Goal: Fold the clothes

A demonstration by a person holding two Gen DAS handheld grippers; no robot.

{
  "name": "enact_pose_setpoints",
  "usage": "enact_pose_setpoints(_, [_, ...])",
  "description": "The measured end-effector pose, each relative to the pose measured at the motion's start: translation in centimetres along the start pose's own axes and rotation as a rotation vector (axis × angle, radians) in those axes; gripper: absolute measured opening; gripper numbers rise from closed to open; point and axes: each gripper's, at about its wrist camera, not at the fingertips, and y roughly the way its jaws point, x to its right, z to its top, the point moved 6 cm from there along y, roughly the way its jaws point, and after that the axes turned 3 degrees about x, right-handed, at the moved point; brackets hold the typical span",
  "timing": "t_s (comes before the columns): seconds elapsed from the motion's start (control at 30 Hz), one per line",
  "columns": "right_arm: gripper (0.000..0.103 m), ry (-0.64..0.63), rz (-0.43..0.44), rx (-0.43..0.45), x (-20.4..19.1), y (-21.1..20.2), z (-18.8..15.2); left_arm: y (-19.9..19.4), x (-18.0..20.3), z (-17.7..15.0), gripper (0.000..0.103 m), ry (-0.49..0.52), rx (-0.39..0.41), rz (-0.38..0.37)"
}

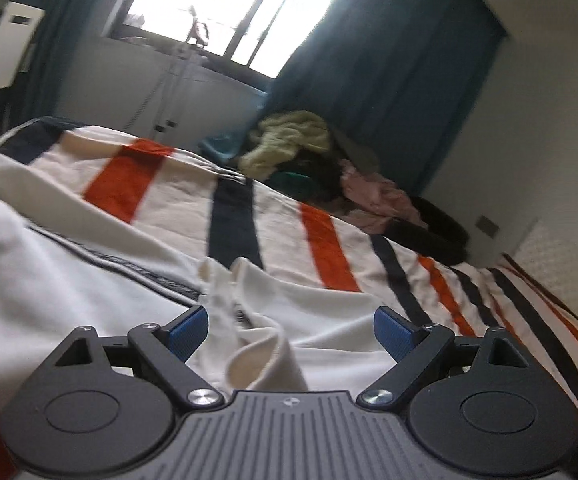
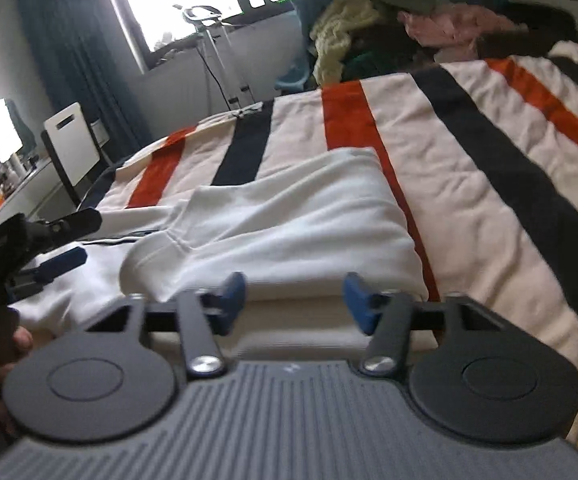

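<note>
A white garment (image 1: 89,280) with a dark trim line lies on the striped bed cover (image 1: 329,240). My left gripper (image 1: 291,328) stands wide open low over it. A raised fold of the white cloth (image 1: 265,348) sits between the blue pads (image 1: 191,332) without being pressed. In the right wrist view the same garment (image 2: 289,216) lies partly folded, with a thick doubled edge nearest me. My right gripper (image 2: 295,298) hovers at that near edge with its jaws apart and not pressing on the cloth. The left gripper (image 2: 69,240) shows at the left, held by a hand (image 2: 17,340).
A pile of unfolded clothes (image 2: 389,28) lies at the far end of the bed, yellow-green, pink and dark pieces. Behind it are a bright window (image 1: 229,0), blue curtains (image 1: 389,100), a white stand (image 2: 213,40) and a white chair (image 2: 73,144) by a cluttered desk.
</note>
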Motion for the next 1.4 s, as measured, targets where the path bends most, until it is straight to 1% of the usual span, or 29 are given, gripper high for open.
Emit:
enact_pose_setpoints(0.07, [0.047, -0.008, -0.019, 0.0, 0.0, 0.5, -0.2, 1.5, 0.1, -0.6, 0.09, 0.02, -0.028, -0.006])
enact_pose_setpoints(0.13, [0.047, -0.015, -0.026, 0.001, -0.2, 0.8, -0.4, 3.3, 0.0, -1.4, 0.084, 0.053, -0.078, -0.002])
enact_pose_setpoints(0.17, [0.047, -0.017, -0.026, 0.002, -0.3, 0.8, -0.5, 4.2, -0.1, -2.0, 0.083, 0.071, -0.106, 0.002])
enact_pose_setpoints(0.23, [0.047, -0.024, -0.031, 0.004, -0.5, 0.8, -0.6, 5.2, -0.5, -2.9, 0.078, 0.09, -0.146, 0.023])
enact_pose_setpoints(0.37, [0.047, -0.047, -0.051, 0.006, -0.7, 1.2, -0.6, 5.7, -0.5, -3.5, 0.072, 0.114, -0.153, 0.008])
enact_pose_setpoints(0.47, [0.047, -0.052, -0.061, -0.005, -0.7, 1.8, -0.8, 5.4, -0.3, -3.4, 0.064, 0.131, -0.129, 0.001])
enact_pose_setpoints(0.53, [0.047, -0.052, -0.065, -0.013, -0.6, 2.1, -0.9, 5.1, -0.1, -3.2, 0.048, 0.145, -0.12, 0.004])
enact_pose_setpoints(0.57, [0.047, -0.052, -0.067, -0.015, -0.5, 2.2, -0.9, 4.9, -0.1, -3.0, 0.045, 0.152, -0.115, 0.009])
enact_pose_setpoints(0.63, [0.047, -0.052, -0.071, -0.017, -0.5, 2.3, -0.9, 4.4, 0.1, -2.6, 0.032, 0.164, -0.101, 0.009])
enact_pose_setpoints(0.7, [0.047, -0.05, -0.073, -0.016, -0.5, 2.3, -0.9, 3.8, 0.5, -1.9, 0.027, 0.181, -0.079, 0.002])
enact_pose_setpoints(0.77, [0.046, -0.049, -0.076, -0.014, -0.5, 2.3, -0.9, 3.0, 0.9, -1.3, 0.024, 0.178, -0.06, -0.01])
enact_pose_setpoints(0.83, [0.046, -0.047, -0.081, -0.01, -0.4, 2.4, -0.9, 2.2, 0.9, -0.7, 0.022, 0.101, -0.074, -0.044])
enact_pose_setpoints(0.9, [0.047, -0.04, -0.086, -0.005, -0.4, 2.3, -0.9, 1.4, 0.2, -0.7, 0.021, -0.031, -0.11, -0.087])
enact_pose_setpoints(0.97, [0.047, -0.038, -0.092, -0.002, -0.3, 2.3, -0.9, 1.1, -1.1, -1.3, 0.021, -0.168, -0.161, -0.102])
enact_pose_setpoints(1.07, [0.048, -0.038, -0.097, 0.001, -0.3, 2.2, -0.8, 1.8, -2.8, -2.4, 0.026, -0.266, -0.23, -0.097])
enact_pose_setpoints(1.1, [0.048, -0.037, -0.096, 0.001, -0.3, 2.3, -0.8, 2.1, -3.3, -2.7, 0.033, -0.291, -0.248, -0.087])
enact_pose_setpoints(1.13, [0.048, -0.038, -0.096, 0.002, -0.3, 2.3, -0.8, 2.4, -3.7, -3.0, 0.044, -0.316, -0.265, -0.077])
enact_pose_setpoints(1.17, [0.048, -0.039, -0.096, 0.004, -0.3, 2.3, -0.8, 2.7, -4.0, -3.1, 0.05, -0.34, -0.28, -0.082])
enact_pose_setpoints(1.2, [0.048, -0.042, -0.095, 0.007, -0.4, 2.2, -0.8, 3.0, -4.0, -3.2, 0.061, -0.359, -0.285, -0.101])
enact_pose_setpoints(1.23, [0.048, -0.044, -0.093, 0.011, -0.4, 2.2, -0.8, 3.2, -4.1, -3.3, 0.067, -0.377, -0.289, -0.119])
enact_pose_setpoints(1.3, [0.048, -0.043, -0.086, 0.024, -0.4, 2.1, -0.7, 3.4, -4.0, -3.4, 0.068, -0.37, -0.287, -0.122])
enact_pose_setpoints(1.4, [0.048, -0.045, -0.075, 0.044, -0.6, 2.0, -0.5, 3.7, -3.9, -3.8, 0.062, -0.322, -0.295, -0.105])
